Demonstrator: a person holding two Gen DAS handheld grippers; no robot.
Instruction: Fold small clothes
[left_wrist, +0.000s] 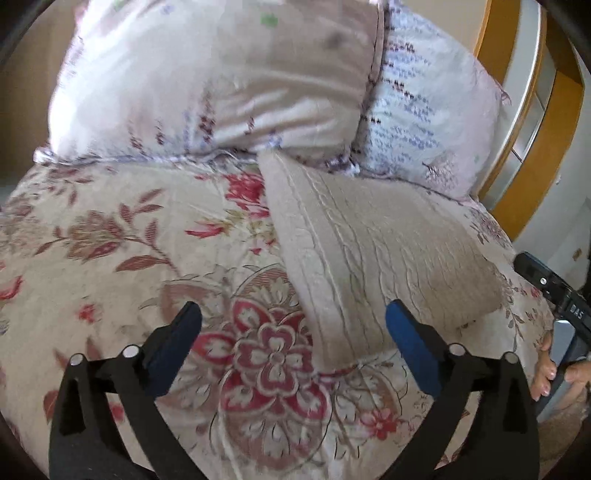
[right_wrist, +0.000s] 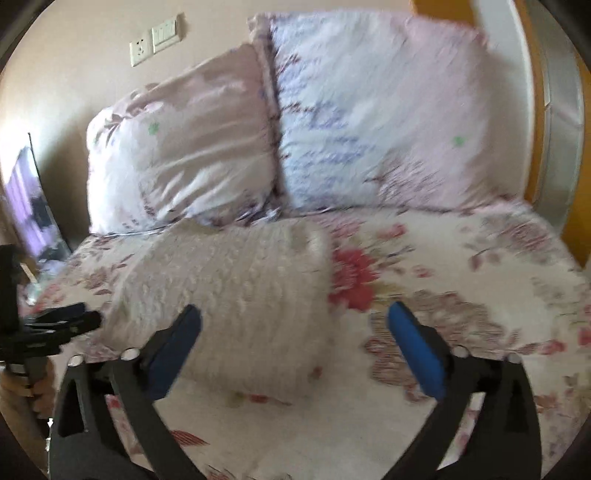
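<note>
Both my left tongs (left_wrist: 293, 319) and right tongs (right_wrist: 293, 321) gape wide, empty, above the folded beige knit (left_wrist: 373, 251), lying flat on the bed (left_wrist: 110, 258) as if finished.

Bed (left_wrist: 110, 258) has a floral cover, folded beige knit (left_wrist: 369, 251) lying flat mid-bed, two pillows (left_wrist: 207, 81) propped at 12 o'clock.

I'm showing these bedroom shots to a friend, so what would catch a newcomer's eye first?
Probably the folded beige knitted garment lying flat on the flowered bedspread, just in front of the two pillows propped at the head of the bed. Next, the blue-padded left hand-held gripper and right hand-held gripper in the foreground, both wide open and holding nothing.
</note>
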